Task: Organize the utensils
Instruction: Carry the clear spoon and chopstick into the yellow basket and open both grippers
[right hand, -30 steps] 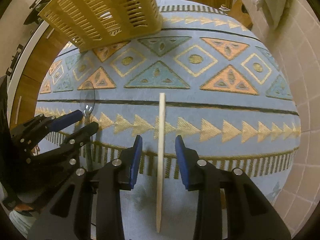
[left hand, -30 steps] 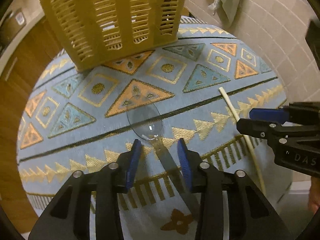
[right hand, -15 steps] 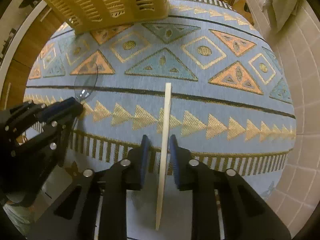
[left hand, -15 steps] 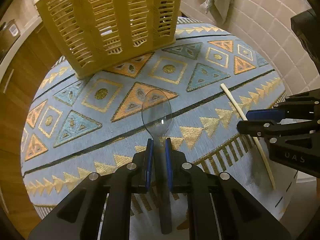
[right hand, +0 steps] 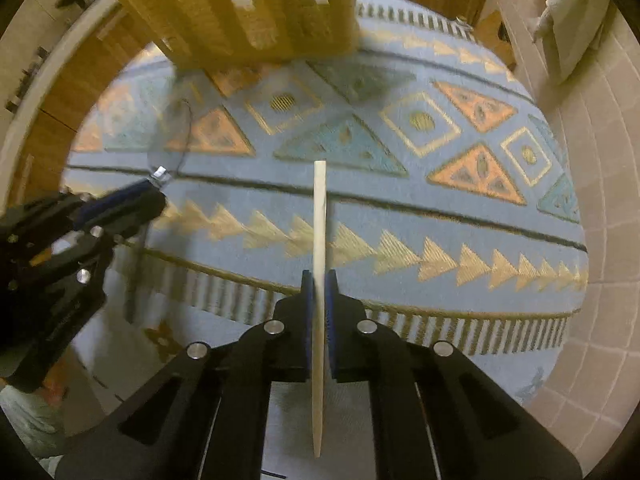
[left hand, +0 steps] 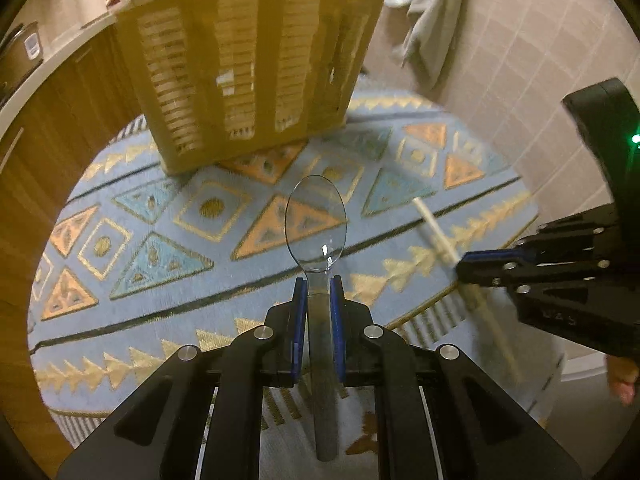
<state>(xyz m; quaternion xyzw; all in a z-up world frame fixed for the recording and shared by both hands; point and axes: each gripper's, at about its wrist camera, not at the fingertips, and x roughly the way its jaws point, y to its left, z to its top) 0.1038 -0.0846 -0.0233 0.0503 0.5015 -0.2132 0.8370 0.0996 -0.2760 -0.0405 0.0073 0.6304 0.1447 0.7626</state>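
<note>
Clear plastic spoon point(left hand: 316, 226) clamped left, wooden stick point(right hand: 319, 264) clamped right: keep both level toward the yellow basket point(left hand: 248, 68), upper frame.

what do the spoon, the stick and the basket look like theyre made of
Spoon: clear plastic, probably; the rug pattern shows through its glossy bowl.
Stick: pale and matte, wood or bamboo by the look; a flat slat, grain too fine to tell.
Basket: yellow moulded plastic, it seems, with even rows of slots in its walls.
</note>
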